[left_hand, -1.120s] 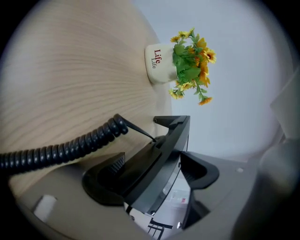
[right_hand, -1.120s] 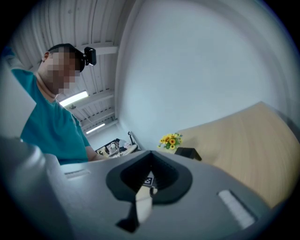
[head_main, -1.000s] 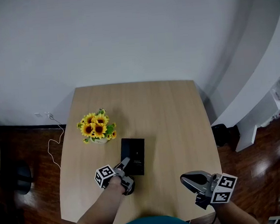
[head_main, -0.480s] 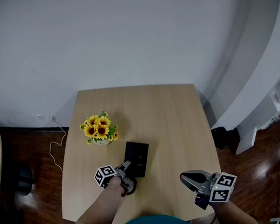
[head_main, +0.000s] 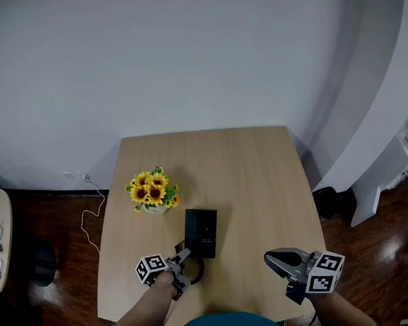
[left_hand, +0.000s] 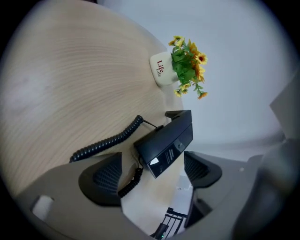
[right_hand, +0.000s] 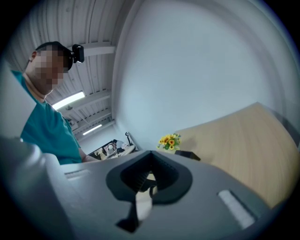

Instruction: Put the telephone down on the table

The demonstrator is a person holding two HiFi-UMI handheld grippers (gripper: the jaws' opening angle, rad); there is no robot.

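Left gripper released, jaws spread wide, clamping nothing. Just ahead of the tips, the black telephone, lying on the pale wooden table, clear of both pads. Between the jaws, a loop of its coiled cord, trailing away to the left. Farther ahead, a white pot of sunflowers. Off to the right, near the table's front edge, right gripper, clenched on nothing, tilted up toward a person in a teal shirt.
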